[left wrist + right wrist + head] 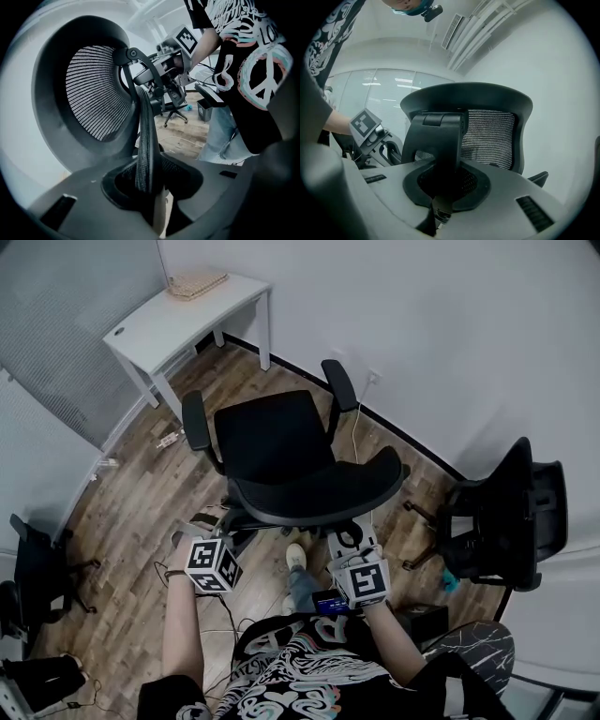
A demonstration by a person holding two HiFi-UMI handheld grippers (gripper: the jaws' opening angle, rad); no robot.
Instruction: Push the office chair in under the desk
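Observation:
The black office chair point(279, 439) stands on the wood floor with its seat facing the white desk point(173, 322) at the far left, some way short of it. Its mesh backrest point(323, 491) is toward me. My left gripper point(220, 545) is at the backrest's left edge, and in the left gripper view point(150, 187) the jaws are shut on the edge of the backrest point(146, 136). My right gripper point(354, 545) is at the middle right, and the right gripper view point(440, 187) has it shut on the black back support point(440, 136).
A second black chair point(511, 517) stands close at the right by the wall. Another dark chair point(33, 568) is at the left edge. Cables point(202, 615) and a black box point(422, 620) lie on the floor near my feet. A woven tray point(197, 282) sits on the desk.

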